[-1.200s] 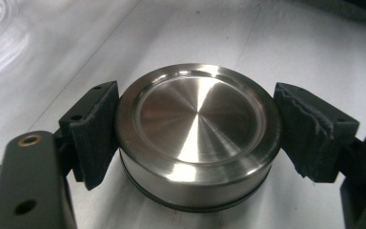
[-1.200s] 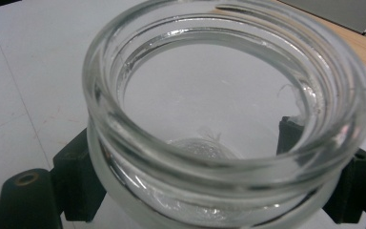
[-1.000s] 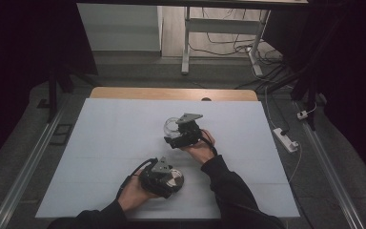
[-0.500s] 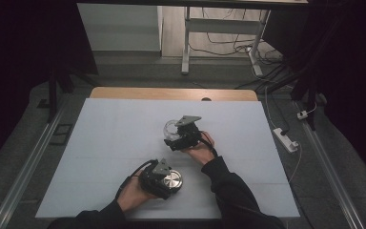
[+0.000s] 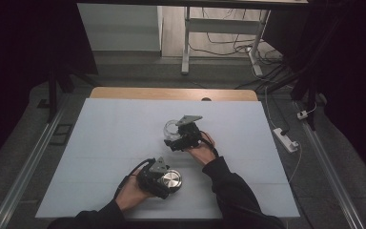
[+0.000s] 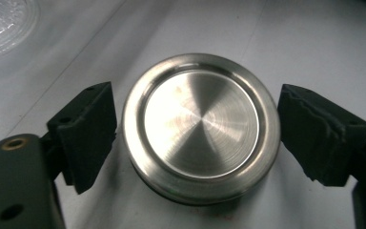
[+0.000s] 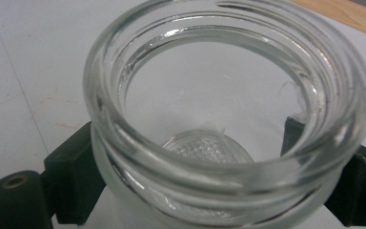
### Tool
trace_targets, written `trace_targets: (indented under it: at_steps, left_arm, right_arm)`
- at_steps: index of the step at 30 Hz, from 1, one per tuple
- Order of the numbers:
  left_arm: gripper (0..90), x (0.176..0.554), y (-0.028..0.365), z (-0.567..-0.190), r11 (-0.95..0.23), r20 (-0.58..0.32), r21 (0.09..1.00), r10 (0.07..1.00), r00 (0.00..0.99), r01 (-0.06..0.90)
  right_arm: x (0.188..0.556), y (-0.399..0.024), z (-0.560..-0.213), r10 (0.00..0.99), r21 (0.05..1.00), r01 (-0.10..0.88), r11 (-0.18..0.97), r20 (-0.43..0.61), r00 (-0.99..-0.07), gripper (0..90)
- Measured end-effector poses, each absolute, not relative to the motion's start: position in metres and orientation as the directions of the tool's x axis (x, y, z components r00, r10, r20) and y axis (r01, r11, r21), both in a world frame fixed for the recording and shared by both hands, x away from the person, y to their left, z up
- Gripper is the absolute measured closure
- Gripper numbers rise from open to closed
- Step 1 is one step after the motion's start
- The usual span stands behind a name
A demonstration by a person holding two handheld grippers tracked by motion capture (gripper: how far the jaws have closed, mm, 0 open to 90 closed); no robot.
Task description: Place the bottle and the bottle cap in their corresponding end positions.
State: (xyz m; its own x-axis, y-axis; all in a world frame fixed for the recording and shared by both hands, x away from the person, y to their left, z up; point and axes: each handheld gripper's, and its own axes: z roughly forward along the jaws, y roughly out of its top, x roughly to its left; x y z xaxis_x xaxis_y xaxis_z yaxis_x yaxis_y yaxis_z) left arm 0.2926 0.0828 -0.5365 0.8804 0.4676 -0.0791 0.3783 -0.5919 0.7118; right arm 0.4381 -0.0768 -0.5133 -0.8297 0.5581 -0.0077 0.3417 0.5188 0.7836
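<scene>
- In the high view, the left gripper (image 5: 164,180) sat in the lower middle of the frame, on the white table (image 5: 114,129), held in the person's left hand (image 5: 132,192).
- A round metal lid (image 5: 171,179) lay flat on the table between its jaws, just right of the gripper's body.
- In the left gripper view the lid (image 6: 201,125) sat at the centre of the frame, shiny side up, with a black jaw on either side of it.
- A narrow gap showed between each jaw and the lid's rim, so the pads were not pressing on it; the jaws had just been opening, with the lid between them.
- The right gripper (image 5: 177,138) was near the centre of the high view, above and slightly right of the left one, held in the right hand (image 5: 201,151).
- A clear glass jar (image 5: 171,130) stood upright and open-mouthed at its tip.
- In the right gripper view the jar (image 7: 228,119) took up most of the frame, with a black jaw low at either side of it.
- These jaws too had just been opening, the jar between them; whether the pads touched the glass could not be made out.
- Jar and lid stood apart on the table.
</scene>
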Motion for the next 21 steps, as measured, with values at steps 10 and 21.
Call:
trace_targets:
  at_steps: [10, 21]
  left_arm:
    - [7.9, 0.292, 0.092, -0.533, -0.556, -0.132, 0.73, 0.456, 0.88, 0.397]
    - [2.6, 0.286, 0.105, -0.525, -0.517, -0.167, 0.746, 0.464, 0.87, 0.419]
  right_arm:
    - [0.435, -0.081, -0.51, 0.552, 0.784, 0.348, 0.513, 0.009, -0.834, 5.7]
    - [0.429, -0.088, -0.502, 0.553, 0.805, 0.343, 0.485, 0.022, -0.833, 1.2]
